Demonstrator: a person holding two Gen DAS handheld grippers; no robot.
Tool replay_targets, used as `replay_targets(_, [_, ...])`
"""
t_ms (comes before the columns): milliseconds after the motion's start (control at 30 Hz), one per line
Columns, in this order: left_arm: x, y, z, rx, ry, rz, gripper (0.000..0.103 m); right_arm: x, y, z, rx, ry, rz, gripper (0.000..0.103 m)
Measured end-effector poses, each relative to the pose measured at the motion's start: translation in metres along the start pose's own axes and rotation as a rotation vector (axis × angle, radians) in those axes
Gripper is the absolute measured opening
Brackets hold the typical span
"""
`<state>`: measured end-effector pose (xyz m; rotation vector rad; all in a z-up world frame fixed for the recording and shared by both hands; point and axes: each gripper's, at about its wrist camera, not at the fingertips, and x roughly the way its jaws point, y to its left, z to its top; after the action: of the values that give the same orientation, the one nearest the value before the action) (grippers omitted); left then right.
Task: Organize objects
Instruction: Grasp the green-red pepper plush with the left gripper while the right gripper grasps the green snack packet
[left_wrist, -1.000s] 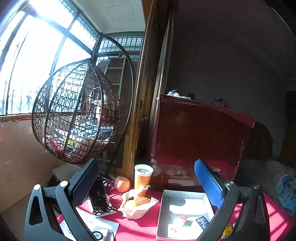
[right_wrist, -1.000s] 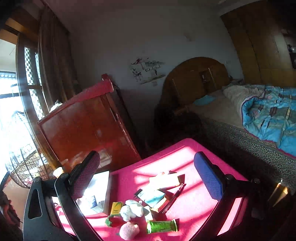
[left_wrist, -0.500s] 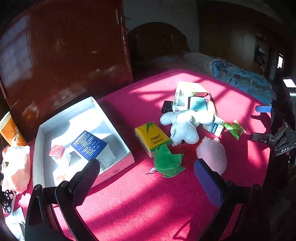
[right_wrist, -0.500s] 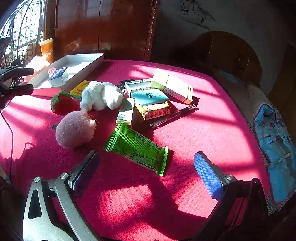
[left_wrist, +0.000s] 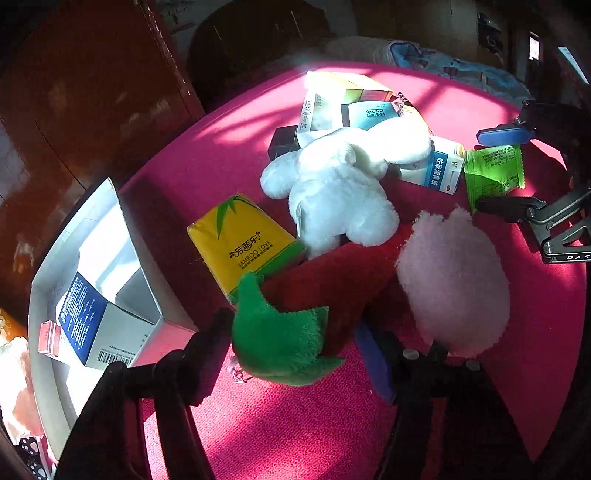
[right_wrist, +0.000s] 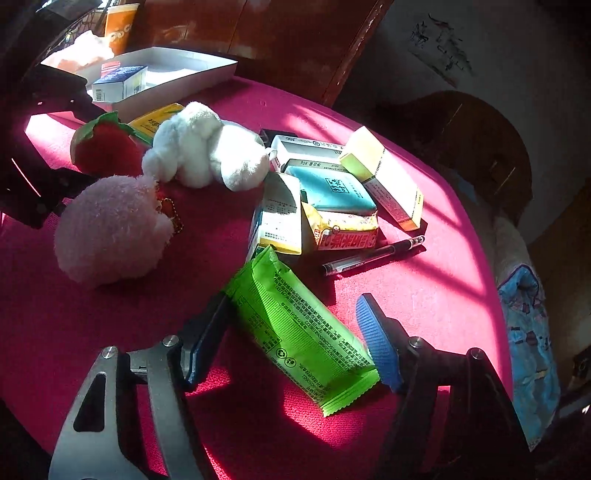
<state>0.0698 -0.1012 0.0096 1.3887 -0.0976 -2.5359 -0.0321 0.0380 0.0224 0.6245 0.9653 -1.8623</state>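
Observation:
A strawberry plush (left_wrist: 295, 295), red with green leaves, lies on the red tablecloth (left_wrist: 295, 424). My left gripper (left_wrist: 291, 325) points down around it. Its jaws are closing and the pads touch the leaves and the red body. A green snack packet (right_wrist: 295, 317) lies slantwise between the fingers of my right gripper (right_wrist: 291, 299). Those jaws are closing too, and the blue pad (right_wrist: 376, 343) meets the packet's edge. The left wrist view shows the right gripper (left_wrist: 495, 171) around the same packet (left_wrist: 491, 177).
A white tray box (left_wrist: 110, 206) with a blue and white carton (left_wrist: 85, 317) stands at the left. A yellow tissue pack (left_wrist: 243, 243), a white plush (left_wrist: 340, 184), a pink plush (left_wrist: 454, 280), several cartons (right_wrist: 328, 192) and a pen (right_wrist: 373, 254) crowd the middle. A wooden cabinet (left_wrist: 92, 92) stands behind.
Both grippers swung down from room level to the table. The left jaws narrowed around the strawberry plush and the right jaws around the green packet.

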Motion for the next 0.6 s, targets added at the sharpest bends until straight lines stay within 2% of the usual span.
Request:
replay_targets(33, [0.000, 0.001, 0.000, -0.012, -0.001, -0.004, 0.053, -0.001, 0.000, 0.000, 0.001, 0.000, 0.008, 0.055])
replay_targets(67, [-0.001, 0.001, -0.001, -0.013, -0.003, -0.006, 0.052, -0.002, -0.002, 0.000, 0.005, -0.004, 0.008, 0.049])
replay_targets(133, [-0.003, 0.000, -0.005, -0.025, -0.011, -0.006, 0.046, -0.005, -0.006, -0.002, 0.025, -0.011, 0.019, 0.044])
replay_targets(200, [-0.008, 0.002, -0.009, -0.054, -0.023, -0.019, 0.044, -0.009, -0.014, -0.004, 0.075, -0.023, 0.026, 0.035])
replay_targets(267, [-0.014, 0.004, -0.012, -0.082, -0.042, -0.023, 0.044, -0.014, -0.027, -0.007, 0.143, -0.037, 0.033, 0.018])
replay_targets(333, [-0.021, 0.007, -0.012, -0.107, -0.065, -0.031, 0.044, -0.018, -0.042, -0.010, 0.216, -0.047, 0.054, 0.011])
replay_targets(600, [-0.051, 0.026, -0.018, -0.231, -0.157, -0.050, 0.044, -0.037, -0.079, -0.017, 0.408, -0.103, 0.108, 0.009])
